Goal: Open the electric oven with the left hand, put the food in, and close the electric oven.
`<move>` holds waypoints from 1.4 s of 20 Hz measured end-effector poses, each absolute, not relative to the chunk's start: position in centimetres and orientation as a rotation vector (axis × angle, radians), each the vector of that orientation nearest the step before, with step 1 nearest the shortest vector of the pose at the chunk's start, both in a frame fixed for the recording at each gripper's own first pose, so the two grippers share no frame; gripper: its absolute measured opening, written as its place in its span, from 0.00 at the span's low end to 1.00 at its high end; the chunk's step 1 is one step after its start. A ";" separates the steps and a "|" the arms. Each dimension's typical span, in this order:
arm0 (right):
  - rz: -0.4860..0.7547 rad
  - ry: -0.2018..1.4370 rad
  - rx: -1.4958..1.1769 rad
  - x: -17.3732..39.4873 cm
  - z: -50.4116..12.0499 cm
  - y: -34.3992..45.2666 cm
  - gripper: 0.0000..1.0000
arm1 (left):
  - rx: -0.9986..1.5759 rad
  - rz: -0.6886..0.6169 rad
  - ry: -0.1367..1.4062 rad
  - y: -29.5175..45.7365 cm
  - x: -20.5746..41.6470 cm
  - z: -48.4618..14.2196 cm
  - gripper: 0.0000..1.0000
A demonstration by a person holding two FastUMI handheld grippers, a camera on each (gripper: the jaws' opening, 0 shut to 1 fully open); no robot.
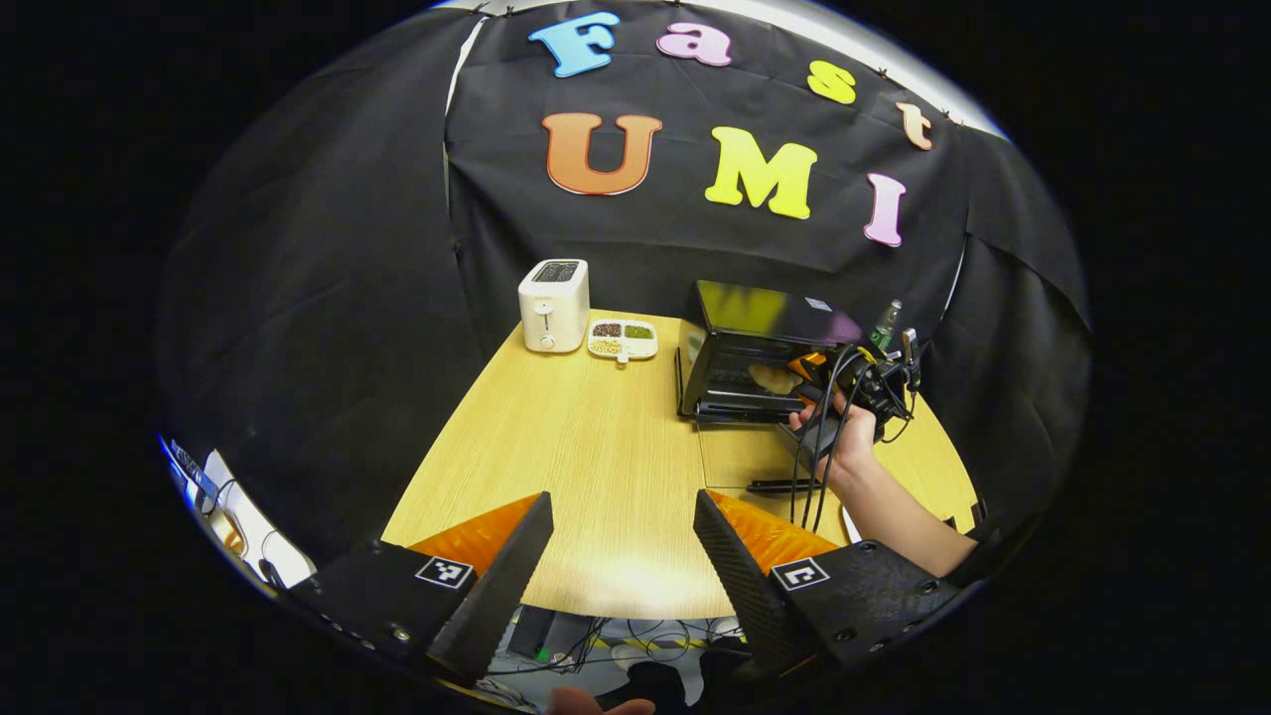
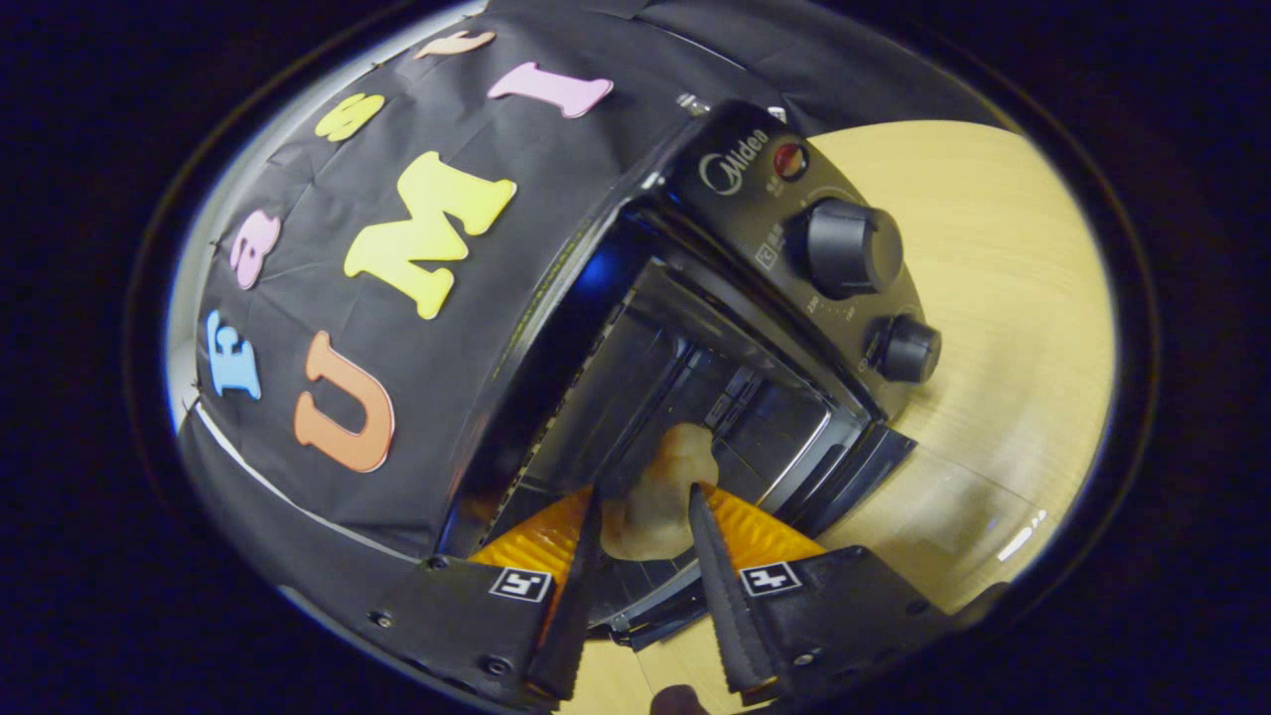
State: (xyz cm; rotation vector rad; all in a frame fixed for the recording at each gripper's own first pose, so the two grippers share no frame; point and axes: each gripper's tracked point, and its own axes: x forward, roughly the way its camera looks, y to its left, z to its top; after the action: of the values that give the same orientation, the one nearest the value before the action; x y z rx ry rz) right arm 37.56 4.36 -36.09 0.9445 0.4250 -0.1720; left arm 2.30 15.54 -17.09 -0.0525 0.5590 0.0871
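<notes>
Food (image 2: 655, 501) pinched between the right gripper's (image 2: 643, 541) fingers, inside the open oven (image 2: 755, 288) mouth.
It looks like a light, soft, crushable pastry: hold its middle gently. Left gripper (image 1: 624, 556), fingers spread and empty, hovers over the table (image 1: 596, 437).

One view far back, one close in

In the left gripper view we look from the near edge of the worktop (image 1: 596, 447), level and well back, across to the electric oven (image 1: 755, 353) at the far right. In the right gripper view, rolled sideways, we sit right at the oven's open mouth, looking in. Both views share the oven and the worktop around it.
</notes>
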 end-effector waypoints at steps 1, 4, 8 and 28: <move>-0.173 0.427 0.929 37.3 -36.0 4.3 0.53 | -0.052 0.080 0.557 15.2 2.3 -17.2 0.94; -0.182 0.448 0.879 35.2 -36.0 3.9 0.63 | -0.061 0.058 0.548 14.1 2.2 -16.8 0.94; -0.188 0.465 0.788 31.0 -34.8 2.6 0.90 | -0.086 0.044 0.524 12.7 2.1 -16.7 0.93; -0.150 0.450 0.131 7.5 -20.0 -9.7 0.96 | -0.106 -0.040 0.484 0.3 7.1 -23.6 0.93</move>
State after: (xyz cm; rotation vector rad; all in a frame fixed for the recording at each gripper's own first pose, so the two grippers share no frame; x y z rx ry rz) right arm 7.52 -9.72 -20.04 0.1310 0.4504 -0.1502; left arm 7.11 0.33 -23.56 -0.1057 0.4844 -0.0402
